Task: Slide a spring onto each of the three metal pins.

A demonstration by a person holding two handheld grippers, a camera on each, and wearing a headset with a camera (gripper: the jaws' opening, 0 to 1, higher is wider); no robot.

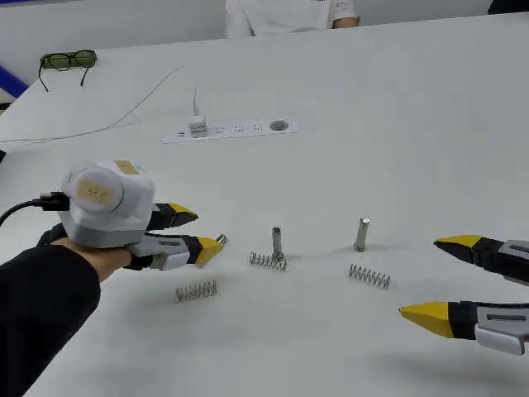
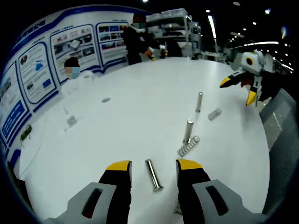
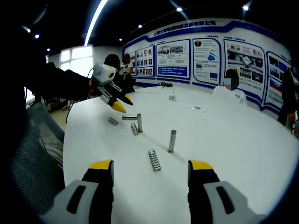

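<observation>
No spring is threaded yet: three springs (image 1: pixel 268 261) lie loose on the counter (image 1: pixel 388 124) near two upright pins (image 1: pixel 277 241). The third pin (image 2: pixel 153 174) lies flat between the left gripper's (image 1: pixel 205 231) open jaws. The right gripper (image 1: pixel 422 277) hovers wide and empty. The next move probably calls for pinching that fallen pin.

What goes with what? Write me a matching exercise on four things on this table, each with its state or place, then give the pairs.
Things:
1. pin between the jaws of the left gripper
2. middle pin
3. right pin
4. glasses

States or places:
a. upright, a spring lying at its foot
b. lying on its side
c. dark, at the far left
d. upright, nothing at its foot

Pairs: 1-b, 2-a, 3-d, 4-c.
</observation>
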